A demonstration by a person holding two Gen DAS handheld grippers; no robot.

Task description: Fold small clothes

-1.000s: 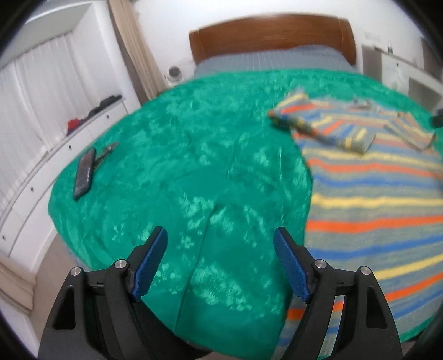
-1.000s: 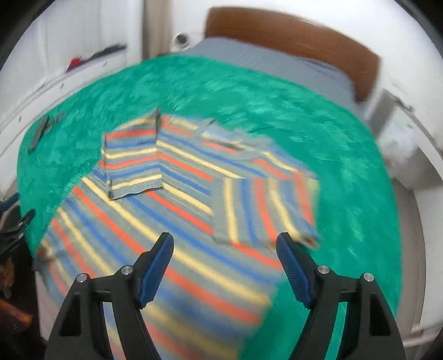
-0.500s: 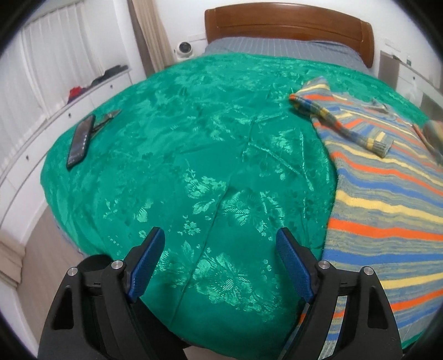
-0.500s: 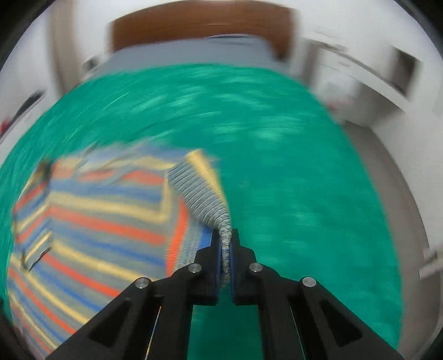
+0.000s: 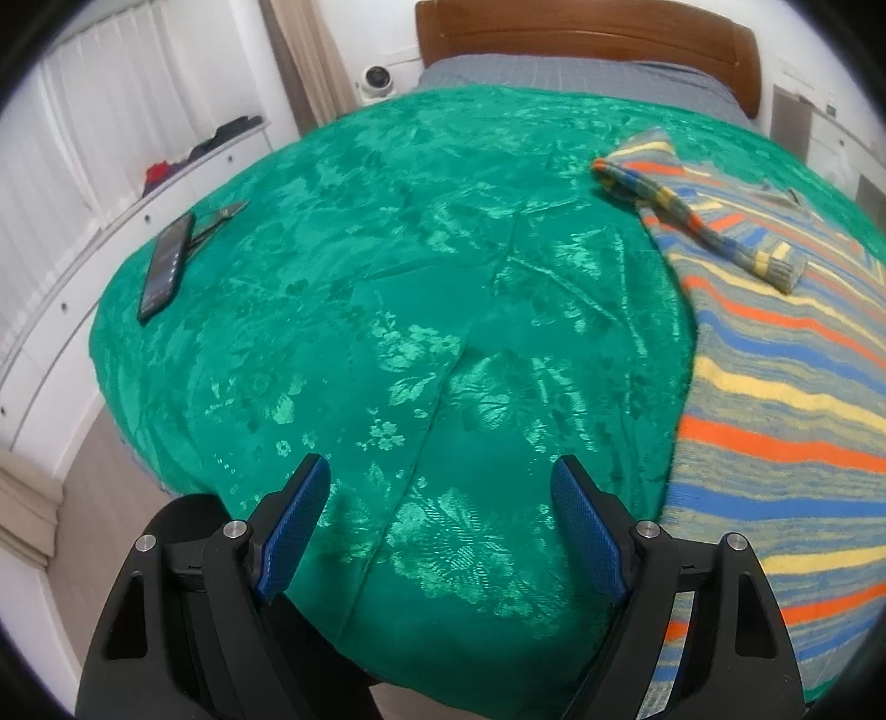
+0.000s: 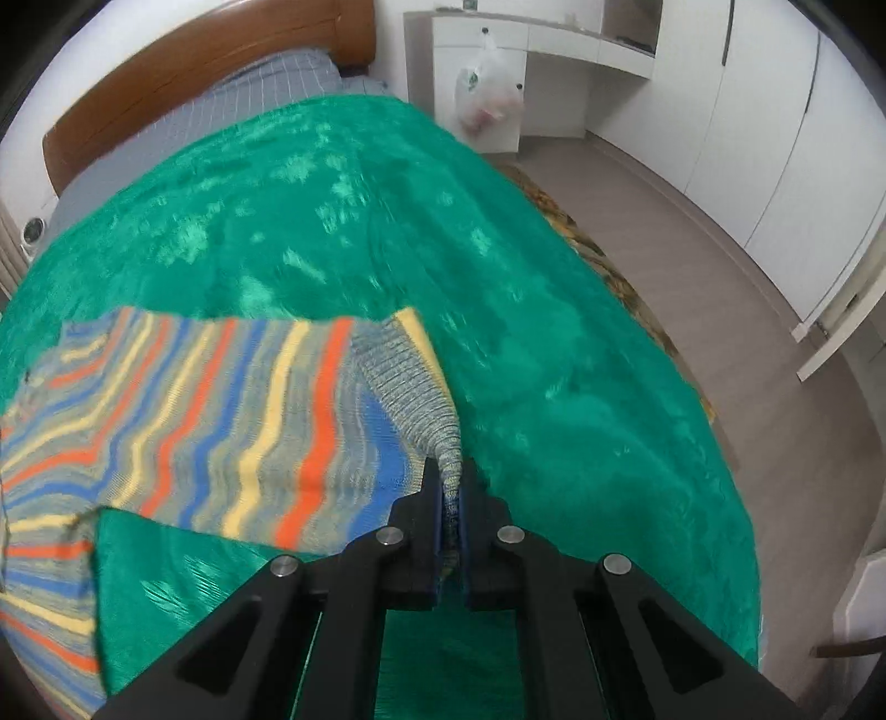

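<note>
- Left hand-held gripper (image 5: pixel 441 512): released, blue pads spread wide, nothing between them but green bedspread (image 5: pixel 387 310) below.
- Hovering over the near edge of the bed, just left of the striped sweater (image 5: pixel 786 399).
- Right hand-held gripper (image 6: pixel 451 501): clenched on the ribbed grey cuff (image 6: pixel 421 404) of the sweater's sleeve, cloth pinched between the pads.
- Sleeve stretched out to the left of that grip, raised off the bedspread at the gripped end, with a strip of green visible beneath its lower edge.
- Sweater body spread flat on the right side of the bed in the left wrist view, stripes of orange, yellow, blue and grey running across it.
- Other sleeve (image 5: pixel 698 221) folded in across the chest, cuff end lying on the body, shoulder fold at the sweater's left edge.
- Collar area toward the wooden headboard (image 5: pixel 587 39), hem toward the bed's near edge.
- Dark phone (image 5: pixel 166 266) lying on the far left of the bedspread, with a small pair of pliers or clippers (image 5: pixel 221 219) just beside it; exact tool hard to tell.
- Grey pillow area (image 5: pixel 576 77) between bedspread and headboard.
- White cabinets (image 6: pixel 764 111) along the far wall in the right wrist view, a plastic bag (image 6: pixel 487 88) hanging from one of them.
- Patterned rug (image 6: pixel 609 266) on the floor, close along the bed's right side.
</note>
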